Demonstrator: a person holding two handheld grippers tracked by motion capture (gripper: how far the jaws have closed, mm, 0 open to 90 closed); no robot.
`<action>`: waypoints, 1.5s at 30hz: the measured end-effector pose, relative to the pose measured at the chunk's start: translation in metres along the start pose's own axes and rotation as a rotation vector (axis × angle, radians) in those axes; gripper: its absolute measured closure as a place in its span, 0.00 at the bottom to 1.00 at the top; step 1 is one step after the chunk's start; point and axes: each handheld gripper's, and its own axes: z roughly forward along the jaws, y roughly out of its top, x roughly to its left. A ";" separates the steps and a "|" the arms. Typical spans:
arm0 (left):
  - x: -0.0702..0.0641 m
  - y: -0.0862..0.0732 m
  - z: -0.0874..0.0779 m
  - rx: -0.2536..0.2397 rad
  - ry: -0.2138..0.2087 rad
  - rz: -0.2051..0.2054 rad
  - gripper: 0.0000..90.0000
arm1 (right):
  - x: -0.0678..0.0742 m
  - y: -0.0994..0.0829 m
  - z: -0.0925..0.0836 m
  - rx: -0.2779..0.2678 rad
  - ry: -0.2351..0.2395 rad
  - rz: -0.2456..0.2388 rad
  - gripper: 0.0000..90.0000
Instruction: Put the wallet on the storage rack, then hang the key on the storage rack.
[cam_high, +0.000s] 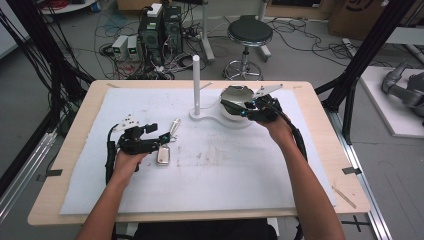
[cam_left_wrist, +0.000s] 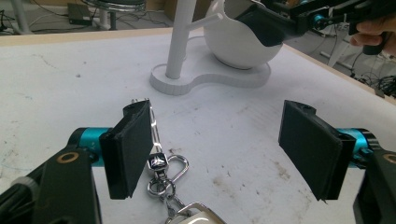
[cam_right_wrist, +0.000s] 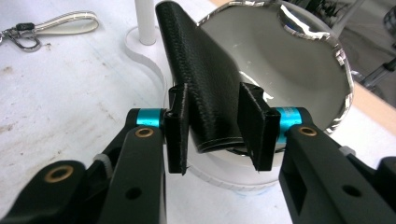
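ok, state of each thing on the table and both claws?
left claw: open, jaws wide, key ring by one jaw, not gripped
right claw: shut on black leather case
black leather case: held over the bowl's rim
white bowl: upright on its stand
key fob: flat on the mat
white post: upright

A black stool (cam_high: 249, 31) stands beyond the table (cam_high: 75, 135)
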 end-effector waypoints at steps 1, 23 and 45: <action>0.000 0.000 0.000 0.000 -0.002 -0.001 0.29 | 0.002 0.002 0.000 -0.011 -0.026 -0.016 0.74; 0.004 0.004 -0.017 -0.052 0.082 0.009 0.19 | -0.008 -0.052 -0.072 -0.063 -0.129 0.169 0.24; 0.002 0.012 -0.031 -0.077 0.108 0.001 0.19 | 0.020 -0.080 -0.076 -0.125 -0.113 0.194 0.24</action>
